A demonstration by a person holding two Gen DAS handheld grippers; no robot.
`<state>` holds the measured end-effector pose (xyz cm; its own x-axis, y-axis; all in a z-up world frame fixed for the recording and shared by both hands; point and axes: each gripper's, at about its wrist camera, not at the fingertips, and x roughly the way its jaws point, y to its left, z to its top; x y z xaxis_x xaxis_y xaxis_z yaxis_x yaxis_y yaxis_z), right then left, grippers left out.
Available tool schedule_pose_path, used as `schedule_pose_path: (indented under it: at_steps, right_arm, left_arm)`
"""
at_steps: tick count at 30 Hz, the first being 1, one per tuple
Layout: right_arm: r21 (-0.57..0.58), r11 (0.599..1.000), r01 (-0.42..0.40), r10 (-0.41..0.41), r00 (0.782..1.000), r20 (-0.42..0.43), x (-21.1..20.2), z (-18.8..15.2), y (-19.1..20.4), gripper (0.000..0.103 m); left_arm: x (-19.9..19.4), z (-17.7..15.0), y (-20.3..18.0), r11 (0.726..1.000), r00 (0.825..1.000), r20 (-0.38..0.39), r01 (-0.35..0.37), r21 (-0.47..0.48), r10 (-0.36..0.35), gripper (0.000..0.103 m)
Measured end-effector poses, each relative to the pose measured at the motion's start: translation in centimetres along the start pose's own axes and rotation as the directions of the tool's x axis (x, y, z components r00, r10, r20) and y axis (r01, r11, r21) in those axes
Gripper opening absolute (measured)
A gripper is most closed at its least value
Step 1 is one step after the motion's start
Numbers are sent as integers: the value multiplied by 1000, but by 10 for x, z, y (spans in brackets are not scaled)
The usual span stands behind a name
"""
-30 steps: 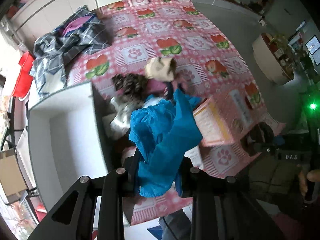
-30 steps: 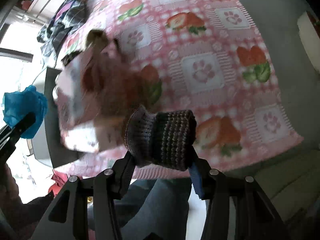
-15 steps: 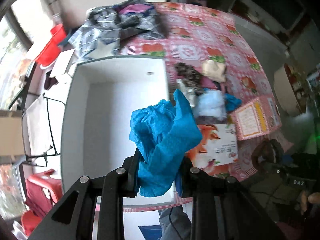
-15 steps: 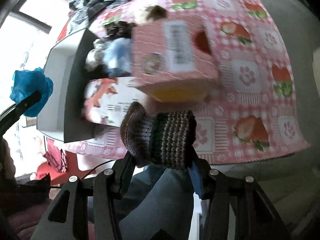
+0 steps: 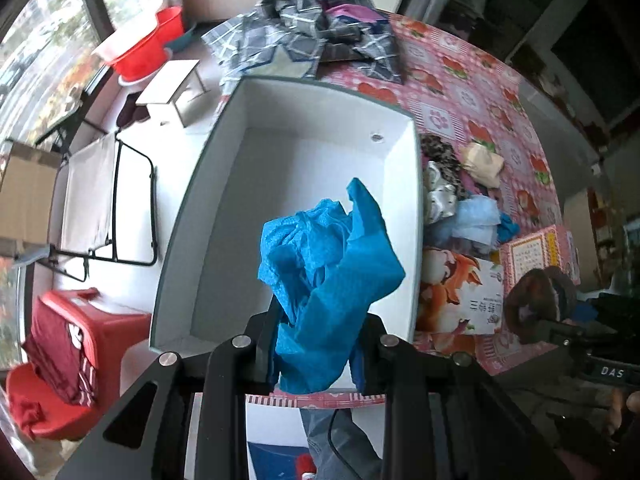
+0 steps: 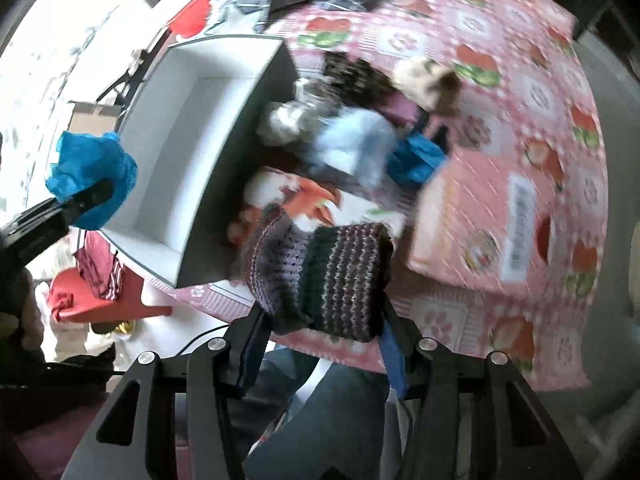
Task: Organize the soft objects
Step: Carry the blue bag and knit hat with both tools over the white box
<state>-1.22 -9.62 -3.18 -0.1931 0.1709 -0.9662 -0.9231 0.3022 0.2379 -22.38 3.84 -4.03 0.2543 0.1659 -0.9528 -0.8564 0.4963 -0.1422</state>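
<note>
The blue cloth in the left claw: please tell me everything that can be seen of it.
The blue cloth is a bright blue, thin fabric with a fine dotted texture. It is crumpled into a loose bunch, with one corner sticking up. The left claw is shut on its lower part, and nothing else touches it. In the left wrist view it hangs over the open white box, whose inside shows bare. The right wrist view shows it from the side, bunched above the claw's dark fingers.

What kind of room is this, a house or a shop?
Probably a room at home: a pink strawberry-and-paw-print tablecloth, crumpled grey checked clothes heaped on it, and a red plastic stool near the window.
</note>
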Motion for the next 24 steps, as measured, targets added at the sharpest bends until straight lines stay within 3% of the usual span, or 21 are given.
schedule_pose_path:
  at_steps: [17,24]
  right_arm:
    - [-250,968,-28,22,999,-25,7,69,94,51]
    - [-303,952,-41,25,998,-56,23,82,118,51]
  left_arm:
    - [18,0,38,992,1000,-28,-18,-125,15,29]
    - [33,0,41,992,998,-57,-36,-120,29,29]
